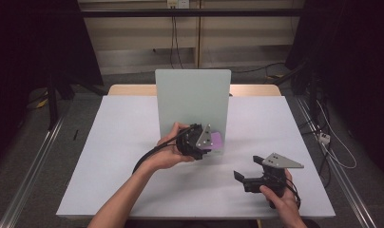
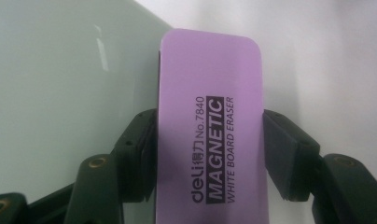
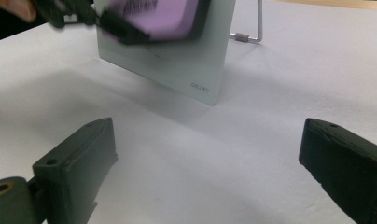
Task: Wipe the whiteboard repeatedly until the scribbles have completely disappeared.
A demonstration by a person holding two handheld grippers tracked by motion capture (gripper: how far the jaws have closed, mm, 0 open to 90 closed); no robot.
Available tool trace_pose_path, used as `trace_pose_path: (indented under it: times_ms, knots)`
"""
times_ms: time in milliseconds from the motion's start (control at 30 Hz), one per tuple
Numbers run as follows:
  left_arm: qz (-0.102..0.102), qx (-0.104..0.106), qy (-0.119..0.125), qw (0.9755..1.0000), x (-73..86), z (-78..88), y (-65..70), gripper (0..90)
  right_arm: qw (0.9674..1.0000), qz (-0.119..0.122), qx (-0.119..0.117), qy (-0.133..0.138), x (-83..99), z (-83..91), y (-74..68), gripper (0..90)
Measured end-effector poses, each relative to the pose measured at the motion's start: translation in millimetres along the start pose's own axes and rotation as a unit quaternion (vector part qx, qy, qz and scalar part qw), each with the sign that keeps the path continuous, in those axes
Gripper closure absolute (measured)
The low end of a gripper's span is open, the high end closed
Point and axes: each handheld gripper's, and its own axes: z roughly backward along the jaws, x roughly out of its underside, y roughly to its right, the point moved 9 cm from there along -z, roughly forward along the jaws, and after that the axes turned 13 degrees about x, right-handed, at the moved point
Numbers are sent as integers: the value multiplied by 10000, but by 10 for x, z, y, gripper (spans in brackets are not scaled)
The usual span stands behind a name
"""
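Purple eraser [image 2: 210, 135] in left gripper [image 2: 210, 154]

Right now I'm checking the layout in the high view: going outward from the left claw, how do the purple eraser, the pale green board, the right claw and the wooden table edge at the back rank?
1. Purple magnetic whiteboard eraser: gripped in the left claw.
2. Upright pale green glass board: just behind it.
3. Right claw: to the right, nearer the person.
4. Wooden table edge: far back.

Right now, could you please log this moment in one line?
left gripper: shut on purple eraser, at whiteboard | right gripper: open, above table
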Motion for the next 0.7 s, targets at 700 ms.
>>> trace_pose_path:
  times_ms: [700]
  knots:
    - [120,1315,-1356,9819,672,-31,274,406,10000,17,17,-10,1,-8,-4,39]
